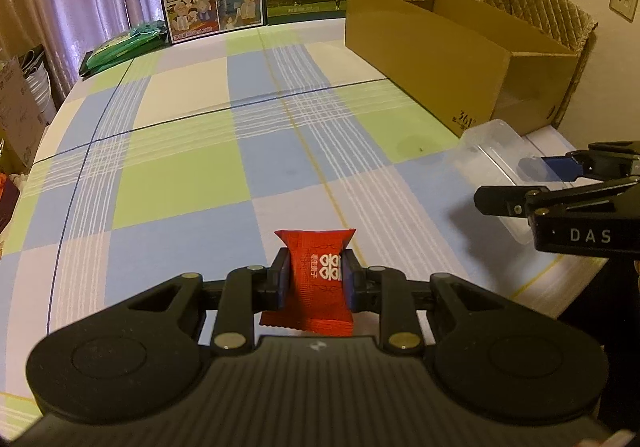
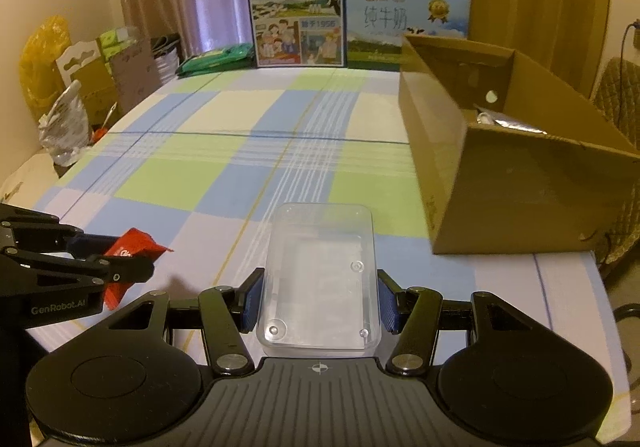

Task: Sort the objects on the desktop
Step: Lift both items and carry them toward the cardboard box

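Observation:
A red candy packet [image 1: 312, 247] with white print is pinched between the blue pads of my left gripper [image 1: 314, 275], which is shut on it above the checked tablecloth [image 1: 180, 175]. In the right wrist view the same packet [image 2: 136, 243] sticks out of the left gripper [image 2: 116, 259] at the left edge. My right gripper [image 2: 319, 303] is shut on a clear plastic box [image 2: 320, 247], one pad against each long side. The box is empty. From the left wrist view, the right gripper [image 1: 532, 179] and the clear box [image 1: 492, 151] are at the right.
An open cardboard box [image 2: 520, 167] stands on the table's right side, with something silvery inside. Two milk cartons [image 2: 298, 11] [image 2: 400, 23] stand at the far edge, and green packets [image 2: 216, 59] lie to their left. Bags and cartons [image 2: 80, 87] are piled beyond the left edge.

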Demonstrator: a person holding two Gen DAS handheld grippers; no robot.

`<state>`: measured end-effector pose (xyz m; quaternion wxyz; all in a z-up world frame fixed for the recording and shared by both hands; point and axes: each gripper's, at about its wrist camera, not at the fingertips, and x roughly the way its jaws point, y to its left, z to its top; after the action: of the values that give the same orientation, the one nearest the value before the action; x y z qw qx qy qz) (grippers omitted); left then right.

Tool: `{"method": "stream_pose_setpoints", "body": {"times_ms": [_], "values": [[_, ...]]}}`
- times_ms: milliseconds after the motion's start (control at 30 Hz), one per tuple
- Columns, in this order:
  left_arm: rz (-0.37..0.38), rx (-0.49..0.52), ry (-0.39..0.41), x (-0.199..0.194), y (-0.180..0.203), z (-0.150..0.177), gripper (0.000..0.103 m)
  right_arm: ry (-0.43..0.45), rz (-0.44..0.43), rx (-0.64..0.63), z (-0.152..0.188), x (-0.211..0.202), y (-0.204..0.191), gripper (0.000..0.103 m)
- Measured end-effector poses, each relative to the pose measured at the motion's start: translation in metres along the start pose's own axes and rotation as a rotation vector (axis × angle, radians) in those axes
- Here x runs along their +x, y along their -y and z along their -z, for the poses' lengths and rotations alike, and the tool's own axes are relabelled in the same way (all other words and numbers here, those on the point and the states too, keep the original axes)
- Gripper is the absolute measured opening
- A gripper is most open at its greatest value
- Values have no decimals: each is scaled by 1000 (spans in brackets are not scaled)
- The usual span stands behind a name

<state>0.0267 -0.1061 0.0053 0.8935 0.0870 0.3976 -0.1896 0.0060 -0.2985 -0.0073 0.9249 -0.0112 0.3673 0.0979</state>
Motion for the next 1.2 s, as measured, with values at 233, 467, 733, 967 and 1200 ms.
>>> {"method": "stream_pose_setpoints", "body": {"times_ms": [233, 467, 733, 967, 1200], "values": [[11, 3, 5, -4, 6, -4, 21, 9, 10, 19, 3, -9, 7, 53], [24, 10, 7, -5, 13, -7, 21, 13, 20, 42, 8, -18, 14, 53], [45, 7, 2, -3, 23, -11, 21, 9, 43, 70, 12, -23, 26, 53], [66, 5, 3, -3, 31, -15, 21, 8, 64, 94, 16, -29, 38, 53], [101, -22, 14, -4, 39, -24, 21, 14, 97, 124, 16, -39, 55, 53]]}}
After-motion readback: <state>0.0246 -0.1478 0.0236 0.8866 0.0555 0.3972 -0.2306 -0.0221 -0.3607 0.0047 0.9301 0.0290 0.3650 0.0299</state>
